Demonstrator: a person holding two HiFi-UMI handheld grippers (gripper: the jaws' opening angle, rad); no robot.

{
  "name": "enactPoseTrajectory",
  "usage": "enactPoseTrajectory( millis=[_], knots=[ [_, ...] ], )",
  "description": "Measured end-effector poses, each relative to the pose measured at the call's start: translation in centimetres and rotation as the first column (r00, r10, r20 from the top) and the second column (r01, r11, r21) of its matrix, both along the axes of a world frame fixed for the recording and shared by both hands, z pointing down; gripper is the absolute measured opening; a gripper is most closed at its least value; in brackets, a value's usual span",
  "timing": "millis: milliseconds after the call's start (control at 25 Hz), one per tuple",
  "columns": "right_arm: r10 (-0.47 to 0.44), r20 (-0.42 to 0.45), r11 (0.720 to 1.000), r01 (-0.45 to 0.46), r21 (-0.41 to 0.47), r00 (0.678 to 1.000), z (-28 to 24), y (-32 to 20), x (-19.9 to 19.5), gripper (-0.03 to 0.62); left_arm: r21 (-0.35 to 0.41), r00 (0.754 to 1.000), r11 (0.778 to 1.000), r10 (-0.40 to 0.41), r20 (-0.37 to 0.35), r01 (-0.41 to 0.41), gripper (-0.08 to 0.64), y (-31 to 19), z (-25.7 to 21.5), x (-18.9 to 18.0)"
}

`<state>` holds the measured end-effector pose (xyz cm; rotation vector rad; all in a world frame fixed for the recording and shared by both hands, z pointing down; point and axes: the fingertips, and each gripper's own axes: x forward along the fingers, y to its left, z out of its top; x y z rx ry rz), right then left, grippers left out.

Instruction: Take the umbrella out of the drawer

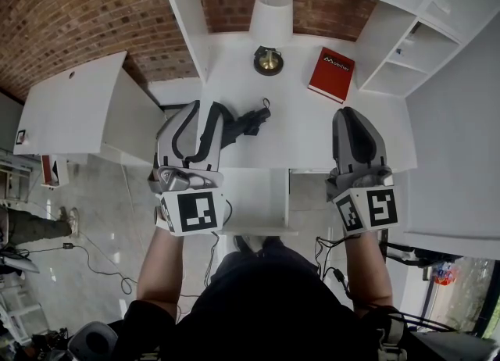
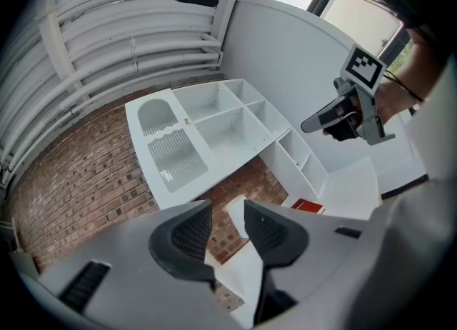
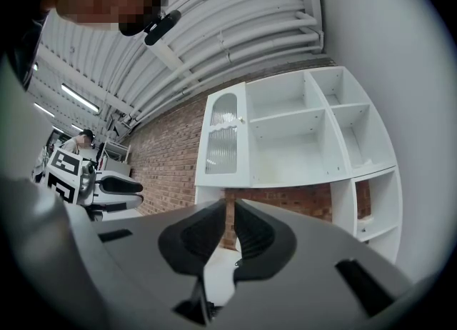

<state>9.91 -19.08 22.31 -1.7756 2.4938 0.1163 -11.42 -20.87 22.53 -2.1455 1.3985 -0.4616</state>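
Observation:
A black folded umbrella (image 1: 248, 121) lies on the white desk (image 1: 305, 133), just right of my left gripper's tip. My left gripper (image 1: 199, 109) hovers over the desk's left part; its jaws (image 2: 228, 211) are shut with nothing between the pads. My right gripper (image 1: 351, 113) hangs over the desk's right part, apart from the umbrella. Its pads (image 3: 230, 211) stand a narrow slit apart and hold nothing. Under the desk's front edge a white drawer (image 1: 258, 211) is pulled out between my two hands. Each gripper shows in the other's view: the right gripper (image 2: 339, 114), the left gripper (image 3: 107, 189).
A white-shaded lamp (image 1: 271, 27) and a red book (image 1: 331, 74) stand at the desk's back. White open shelves (image 1: 406, 55) rise at the right, a white side cabinet (image 1: 74, 105) at the left. Cables (image 1: 101, 262) trail on the floor; someone's feet (image 1: 66, 223) are at far left.

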Motion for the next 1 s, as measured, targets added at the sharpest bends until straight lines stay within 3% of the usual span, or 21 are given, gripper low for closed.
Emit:
enactPoseTrajectory(
  millis=[1000],
  knots=[
    [-0.02,0.006,1.0,0.02,-0.004,1.0,0.4,-0.9,1.4,0.02,-0.006,1.0,1.0,-0.014,0.013,0.014,0.137,-1.0,0.7,1.3]
  ],
)
